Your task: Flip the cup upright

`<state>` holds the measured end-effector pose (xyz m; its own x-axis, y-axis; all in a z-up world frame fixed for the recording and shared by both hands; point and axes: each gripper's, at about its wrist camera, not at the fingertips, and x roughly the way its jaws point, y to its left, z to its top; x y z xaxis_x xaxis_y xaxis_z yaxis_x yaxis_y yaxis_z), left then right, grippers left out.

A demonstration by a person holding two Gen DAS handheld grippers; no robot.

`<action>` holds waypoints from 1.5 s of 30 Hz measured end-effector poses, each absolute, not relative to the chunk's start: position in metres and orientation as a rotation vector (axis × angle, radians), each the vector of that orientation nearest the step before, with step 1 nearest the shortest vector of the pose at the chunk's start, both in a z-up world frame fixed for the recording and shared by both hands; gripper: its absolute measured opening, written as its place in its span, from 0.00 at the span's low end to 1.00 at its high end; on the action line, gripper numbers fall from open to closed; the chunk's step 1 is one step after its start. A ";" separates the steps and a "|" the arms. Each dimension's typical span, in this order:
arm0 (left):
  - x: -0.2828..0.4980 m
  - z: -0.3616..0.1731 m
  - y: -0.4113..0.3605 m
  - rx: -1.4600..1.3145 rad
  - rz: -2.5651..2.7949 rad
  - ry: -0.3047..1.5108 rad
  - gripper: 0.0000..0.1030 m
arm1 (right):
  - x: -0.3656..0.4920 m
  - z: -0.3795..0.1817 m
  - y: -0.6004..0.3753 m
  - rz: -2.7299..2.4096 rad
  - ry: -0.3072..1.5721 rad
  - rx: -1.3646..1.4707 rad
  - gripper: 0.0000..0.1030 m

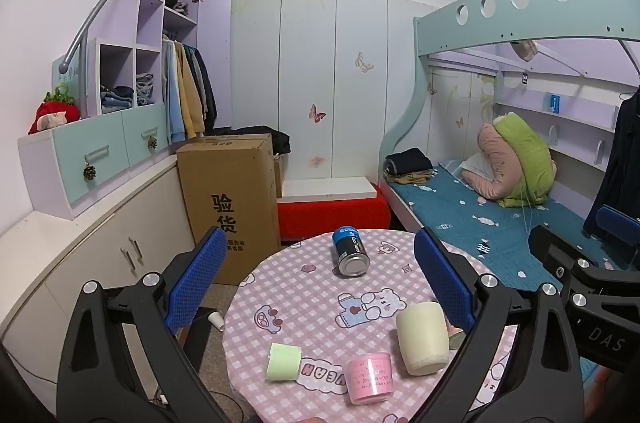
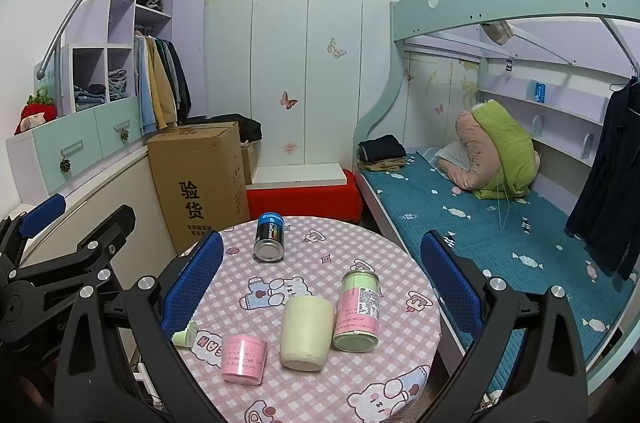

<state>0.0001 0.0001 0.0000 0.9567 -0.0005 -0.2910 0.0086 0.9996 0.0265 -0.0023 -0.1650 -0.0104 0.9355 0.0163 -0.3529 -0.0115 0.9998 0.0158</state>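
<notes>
left tongs (image 1: 316,287) spread, empty | right tongs (image 2: 322,283) spread, empty | pink-green can (image 2: 357,309) clear only in right view, beside cream cup (image 2: 306,333)

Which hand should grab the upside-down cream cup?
Probably right: the cream plastic cup, upside down, sits centred between the right hand-held gripper's open fingers. The left hand-held gripper sees it off to one side.

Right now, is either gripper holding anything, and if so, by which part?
Nothing is held. The left gripper and right gripper are both open above the table, and the cream cup stands upside down, untouched.
</notes>
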 end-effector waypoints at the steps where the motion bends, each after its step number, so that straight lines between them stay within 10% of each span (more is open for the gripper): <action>1: 0.000 0.000 0.000 0.026 -0.005 0.295 0.92 | -0.002 -0.010 -0.165 0.014 0.359 0.012 0.93; 45: -0.001 -0.005 -0.003 0.020 -0.007 0.291 0.92 | -0.007 -0.001 -0.165 0.013 0.352 0.010 0.93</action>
